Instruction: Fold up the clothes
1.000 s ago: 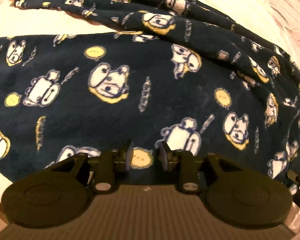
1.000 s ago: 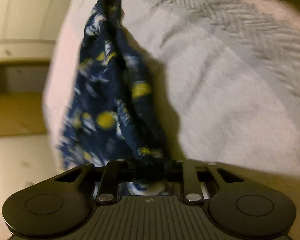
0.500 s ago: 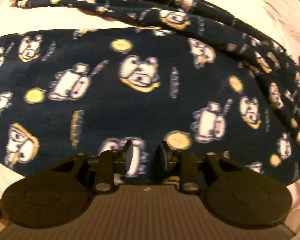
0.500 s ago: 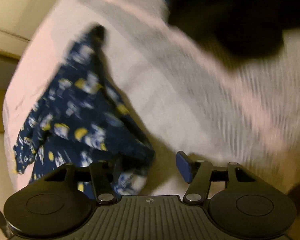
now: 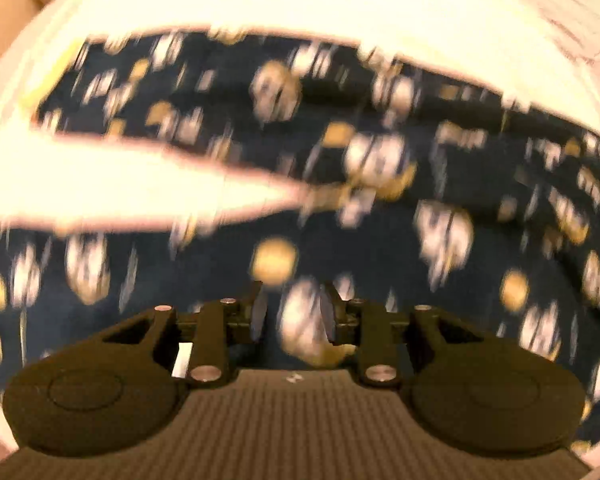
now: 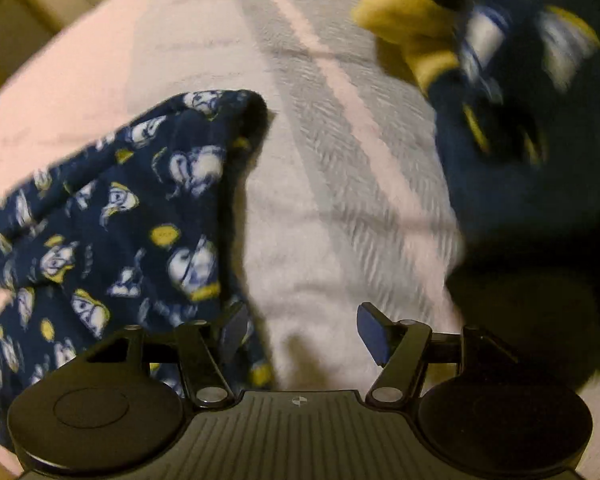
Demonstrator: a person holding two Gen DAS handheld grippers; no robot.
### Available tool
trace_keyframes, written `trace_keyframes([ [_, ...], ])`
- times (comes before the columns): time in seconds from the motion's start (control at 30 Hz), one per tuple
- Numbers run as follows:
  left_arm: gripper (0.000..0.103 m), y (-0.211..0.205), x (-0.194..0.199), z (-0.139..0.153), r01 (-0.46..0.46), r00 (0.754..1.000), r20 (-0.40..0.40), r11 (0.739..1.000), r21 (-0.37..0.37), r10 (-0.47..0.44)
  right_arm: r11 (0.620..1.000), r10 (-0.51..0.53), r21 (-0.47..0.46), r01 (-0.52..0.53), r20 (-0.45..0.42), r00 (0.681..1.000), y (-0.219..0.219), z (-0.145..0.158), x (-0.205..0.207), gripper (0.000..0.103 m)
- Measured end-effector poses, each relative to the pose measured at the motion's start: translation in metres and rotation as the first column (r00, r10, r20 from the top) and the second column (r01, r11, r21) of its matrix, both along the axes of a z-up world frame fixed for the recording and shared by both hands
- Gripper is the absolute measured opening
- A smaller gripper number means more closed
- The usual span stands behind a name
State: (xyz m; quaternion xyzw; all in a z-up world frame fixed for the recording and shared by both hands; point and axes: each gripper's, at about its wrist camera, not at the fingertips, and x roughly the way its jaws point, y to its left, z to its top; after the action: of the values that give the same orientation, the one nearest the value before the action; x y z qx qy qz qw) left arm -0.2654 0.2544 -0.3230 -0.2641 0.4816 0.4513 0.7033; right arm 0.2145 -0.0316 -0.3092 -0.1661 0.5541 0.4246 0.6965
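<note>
White textured bedspread (image 6: pixel 340 184) fills the background in both wrist views; herringbone weave is visible in the right wrist view, blown out bright in the left. Navy printed pyjama pants (image 5: pixel 380 208) lie spread on it: in the left wrist view they take most of the frame, one leg running across the top, the other across the lower half, with a wedge of bare bedspread between them at left. Whole left frame is motion-blurred, print details unreadable. In the right wrist view a part of the same navy fabric (image 6: pixel 112 232) lies on the bedspread at left, bunched to a folded point near centre top, cartoon print sharp. Upper right of that view: a blurred dark navy mass with yellow and white patches (image 6: pixel 520 120), can't tell what it is. Left gripper (image 5: pixel 293 312) points down at the pants, jaws a narrow gap apart, cloth seen through the gap; can't tell whether the pads are pinching it or just above it. Right gripper (image 6: pixel 302 332) jaws are wide apart and opening, only bare bedspread between them; left finger (image 6: pixel 234 330) overlaps the edge of the fabric, right finger over white cover.
</note>
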Motion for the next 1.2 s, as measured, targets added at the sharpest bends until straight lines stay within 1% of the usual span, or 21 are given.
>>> trace_keyframes([
  [0.1, 0.025, 0.028, 0.043, 0.009, 0.082, 0.997, -0.009, 0.994, 0.079, -0.082, 0.995, 0.04, 0.086, -0.048, 0.092, 0.995, 0.024, 0.018, 0.019, 0.064],
  [0.17, 0.025, 0.046, 0.075, 0.01, 0.156, 0.988, -0.035, 0.979, 0.134, -0.152, 0.982, 0.081, 0.158, -0.104, 0.146, 0.986, 0.049, 0.028, 0.026, 0.064],
  [0.27, 0.025, 0.077, 0.116, 0.006, 0.277, 0.96, -0.089, 0.94, 0.2, -0.264, 0.941, 0.202, 0.23, -0.248, 0.205, 0.958, 0.096, 0.032, 0.026, 0.064],
  [0.37, 0.025, 0.103, 0.147, -0.005, 0.392, 0.919, -0.137, 0.892, 0.226, -0.37, 0.898, 0.334, 0.22, -0.381, 0.223, 0.916, 0.148, 0.015, 0.018, 0.059],
  [0.43, 0.026, 0.114, 0.163, -0.016, 0.475, 0.879, -0.18, 0.85, 0.228, -0.443, 0.866, 0.414, 0.199, -0.459, 0.233, 0.88, 0.176, 0.002, 0.01, 0.058],
  [0.47, 0.028, 0.119, 0.169, -0.021, 0.518, 0.853, -0.203, 0.825, 0.226, -0.48, 0.846, 0.454, 0.183, -0.501, 0.247, 0.856, 0.187, -0.005, 0.005, 0.057],
  [0.57, 0.032, 0.128, 0.185, -0.041, 0.649, 0.758, -0.265, 0.733, 0.204, -0.596, 0.783, 0.559, 0.123, -0.61, 0.292, 0.776, 0.216, -0.026, -0.012, 0.057],
  [0.67, 0.033, 0.134, 0.193, -0.064, 0.746, 0.66, -0.324, 0.643, 0.174, -0.678, 0.736, 0.619, 0.08, -0.672, 0.322, 0.716, 0.231, -0.041, -0.025, 0.055],
  [0.7, 0.033, 0.138, 0.194, -0.071, 0.767, 0.634, -0.341, 0.622, 0.16, -0.694, 0.727, 0.63, 0.074, -0.683, 0.322, 0.706, 0.235, -0.045, -0.027, 0.048],
  [0.73, 0.034, 0.141, 0.194, -0.078, 0.784, 0.61, -0.358, 0.603, 0.147, -0.707, 0.724, 0.639, 0.063, -0.687, 0.315, 0.702, 0.238, -0.05, -0.028, 0.033],
  [0.77, 0.034, 0.145, 0.195, -0.085, 0.796, 0.593, -0.37, 0.59, 0.136, -0.715, 0.721, 0.647, 0.052, -0.691, 0.307, 0.698, 0.241, -0.054, -0.028, 0.026],
  [0.8, 0.032, 0.149, 0.195, -0.091, 0.807, 0.578, -0.369, 0.577, 0.124, -0.728, 0.717, 0.655, 0.041, -0.696, 0.299, 0.693, 0.244, -0.058, -0.029, 0.016],
  [0.83, 0.026, 0.152, 0.196, -0.097, 0.818, 0.562, -0.369, 0.564, 0.113, -0.741, 0.714, 0.663, 0.03, -0.7, 0.292, 0.689, 0.247, -0.062, -0.03, 0.01],
  [0.87, 0.004, 0.154, 0.196, -0.101, 0.827, 0.549, -0.367, 0.552, 0.107, -0.751, 0.712, 0.669, 0.021, -0.702, 0.285, 0.686, 0.249, -0.066, -0.03, 0.006],
  [0.93, 0.002, 0.156, 0.197, -0.105, 0.838, 0.537, -0.361, 0.531, 0.125, -0.763, 0.725, 0.651, 0.032, -0.688, 0.292, 0.7, 0.249, -0.064, -0.029, 0.001],
  [0.97, 0.002, 0.157, 0.197, -0.102, 0.841, 0.537, -0.363, 0.52, 0.152, -0.762, 0.735, 0.637, 0.041, -0.677, 0.3, 0.71, 0.249, -0.062, -0.028, 0.001],
  [1.0, 0.002, 0.159, 0.196, -0.097, 0.834, 0.549, -0.36, 0.517, 0.191, -0.754, 0.746, 0.618, 0.05, -0.664, 0.318, 0.719, 0.249, -0.058, -0.027, 0.001],
  [1.03, 0.002, 0.162, 0.195, -0.091, 0.823, 0.568, -0.354, 0.52, 0.231, -0.743, 0.758, 0.598, 0.06, -0.65, 0.335, 0.728, 0.25, -0.053, -0.027, 0.001],
  [1.1, 0.002, 0.177, 0.198, -0.073, 0.769, 0.637, -0.311, 0.559, 0.31, -0.705, 0.778, 0.555, 0.09, -0.622, 0.365, 0.748, 0.254, -0.043, -0.024, 0.001],
  [1.13, 0.002, 0.184, 0.2, -0.065, 0.742, 0.667, -0.291, 0.576, 0.343, -0.686, 0.788, 0.533, 0.105, -0.607, 0.379, 0.757, 0.255, -0.037, -0.023, 0.001],
  [1.2, 0.002, 0.195, 0.206, -0.061, 0.716, 0.694, -0.288, 0.586, 0.379, -0.66, 0.805, 0.489, 0.131, -0.579, 0.404, 0.773, 0.26, -0.029, -0.02, 0.001],
])
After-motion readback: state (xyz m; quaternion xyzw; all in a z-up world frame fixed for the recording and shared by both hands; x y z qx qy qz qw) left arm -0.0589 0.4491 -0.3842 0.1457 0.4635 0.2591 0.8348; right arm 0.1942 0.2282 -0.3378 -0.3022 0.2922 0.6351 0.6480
